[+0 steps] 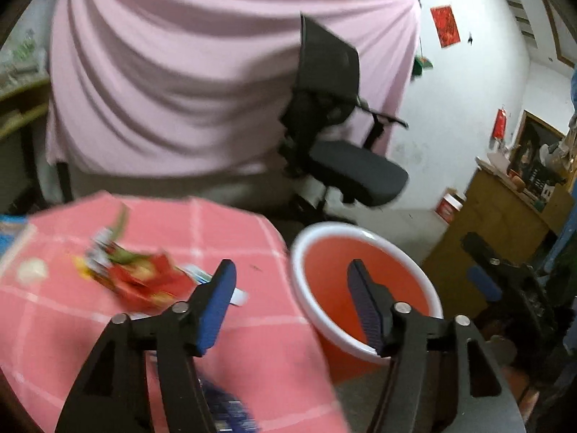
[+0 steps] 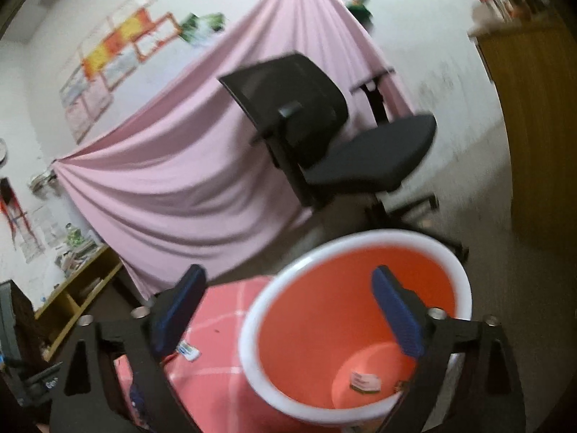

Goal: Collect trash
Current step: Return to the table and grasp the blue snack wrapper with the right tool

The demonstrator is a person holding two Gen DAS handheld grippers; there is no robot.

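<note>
In the left wrist view, the crumpled red and yellow wrapper [image 1: 139, 279] lies on the pink checked tablecloth [image 1: 252, 342] at the lower left of the frame, its long axis running from upper left to lower right; motion blur hides its finer detail. A small white and blue scrap [image 1: 239, 296] lies just beside it to the right, and a blurred dark blue packet [image 1: 227, 407] sits at the bottom edge between the gripper arms. The orange bin [image 1: 360, 278] with a white rim stands at lower centre, just beside the table edge, mouth up. Behind it, a black office chair [image 1: 342, 144] stands before a draped pink sheet [image 1: 180, 90], and a wooden cabinet [image 1: 505, 223] stands at the right. The left gripper [image 1: 292, 281] is released, jaws apart with nothing between the pads, one finger over the cloth and the other over the bin mouth. In the right wrist view, the right gripper [image 2: 288, 296] is fully spread and empty, angled slightly downward across the bin rim. Two small pieces of trash [image 2: 366, 382] lie flat on the bin floor at the lower right of the frame.
</note>
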